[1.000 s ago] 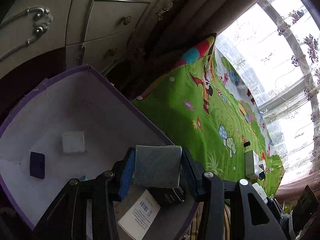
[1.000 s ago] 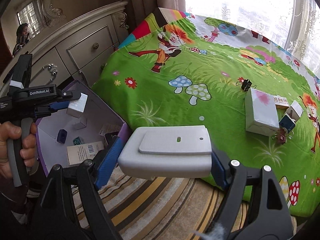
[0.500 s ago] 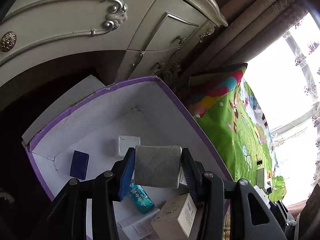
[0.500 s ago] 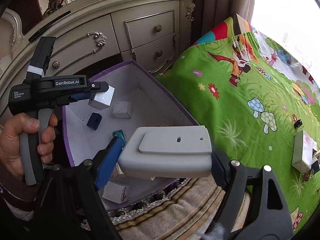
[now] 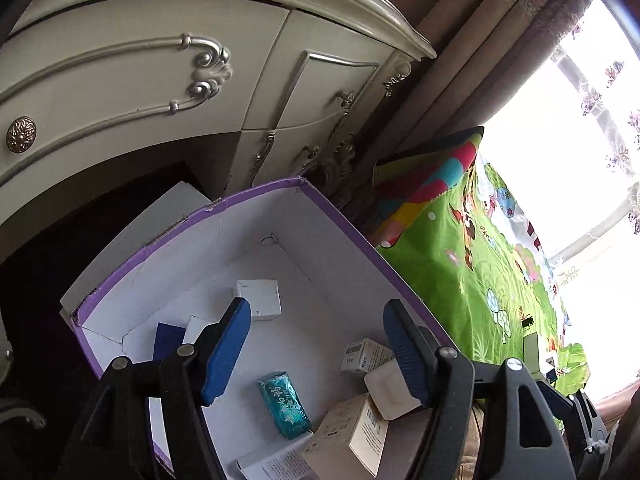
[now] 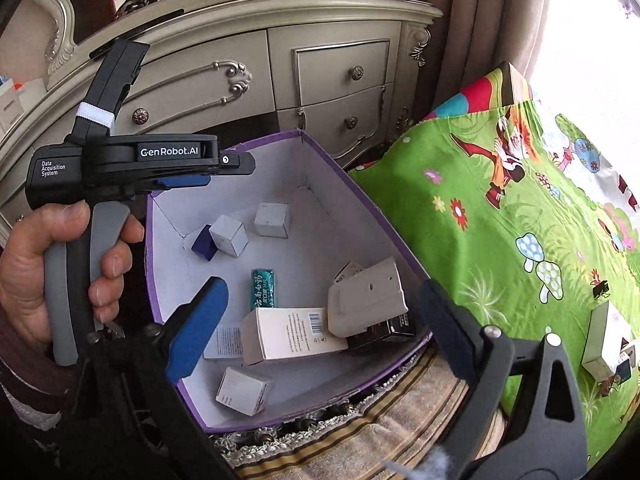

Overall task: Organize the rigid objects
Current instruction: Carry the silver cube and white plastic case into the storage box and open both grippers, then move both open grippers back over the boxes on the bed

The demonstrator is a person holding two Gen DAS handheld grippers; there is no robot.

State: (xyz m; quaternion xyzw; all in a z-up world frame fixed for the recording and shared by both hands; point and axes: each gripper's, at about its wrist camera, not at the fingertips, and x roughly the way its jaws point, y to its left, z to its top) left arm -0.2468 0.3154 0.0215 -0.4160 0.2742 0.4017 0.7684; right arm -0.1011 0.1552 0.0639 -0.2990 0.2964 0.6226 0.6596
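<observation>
A purple-rimmed white box (image 6: 344, 174) (image 5: 256, 196) stands beside the bed. In it lie a small silver cube (image 6: 229, 235), a white cube (image 6: 272, 220) (image 5: 259, 299), a dark blue box (image 6: 203, 243) (image 5: 168, 340), a teal packet (image 6: 263, 289) (image 5: 284, 404), a grey flat plastic piece (image 6: 366, 304) (image 5: 390, 389) and several cartons. My left gripper (image 5: 316, 348) is open and empty above the box; it also shows in the right wrist view (image 6: 224, 168). My right gripper (image 6: 324, 332) is open and empty over the box's near side.
A cream dresser (image 6: 280, 68) (image 5: 160, 80) stands behind the box. A bed with a green cartoon sheet (image 6: 520, 220) (image 5: 480, 272) lies to the right, with a white box (image 6: 604, 336) and small items near its edge. A striped rug (image 6: 380, 432) lies below.
Both grippers opened. The left one let go of the silver cube and the right one let go of the grey flat piece; both now lie in the purple box.
</observation>
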